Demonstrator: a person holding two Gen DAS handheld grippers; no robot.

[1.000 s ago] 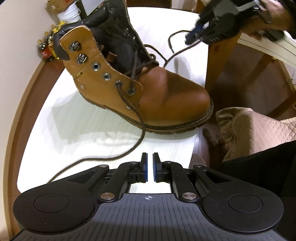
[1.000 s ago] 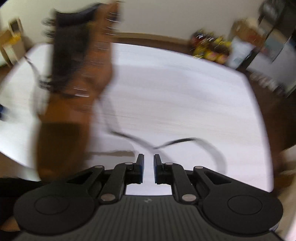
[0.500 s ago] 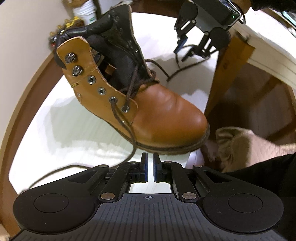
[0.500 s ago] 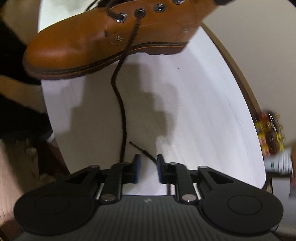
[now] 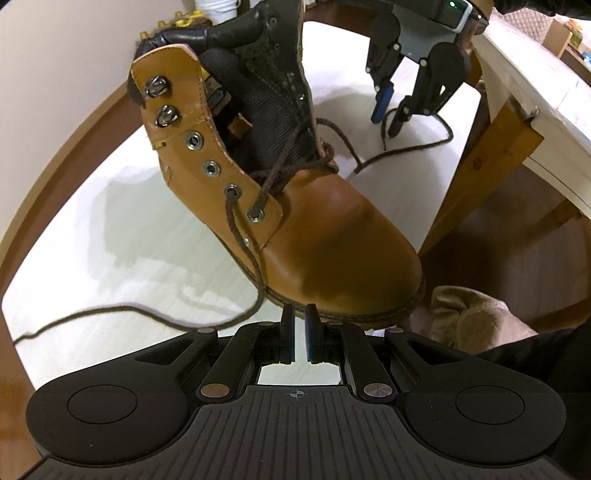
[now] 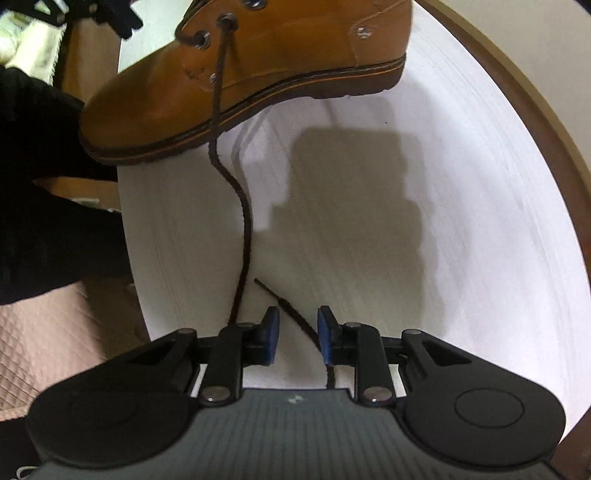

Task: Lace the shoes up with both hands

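Observation:
A tan leather boot [image 5: 332, 236] stands on the round white table [image 5: 110, 240], laced through its two lowest eyelet pairs. One dark lace [image 5: 255, 291] trails left over the table. My left gripper [image 5: 300, 332] hovers at the boot's toe welt, its pads a narrow gap apart with nothing between. Beyond the boot, my right gripper [image 5: 391, 114] points down over the other lace [image 5: 413, 146]. In the right wrist view that lace's end [image 6: 295, 321] lies between the closing jaws of the right gripper [image 6: 297, 334]. Neither pad presses on it.
A wooden furniture leg [image 5: 480, 166] rises at the table's right side under a pale top. A pink quilted cushion [image 5: 472, 321] and a person's dark clothing [image 6: 37, 184] lie by the near edge. Bottles [image 5: 177, 22] stand far back.
My right gripper swung round and came down over the lace end, with its jaws now wider apart than a second ago. The left wrist view rolled and the boot looms closer.

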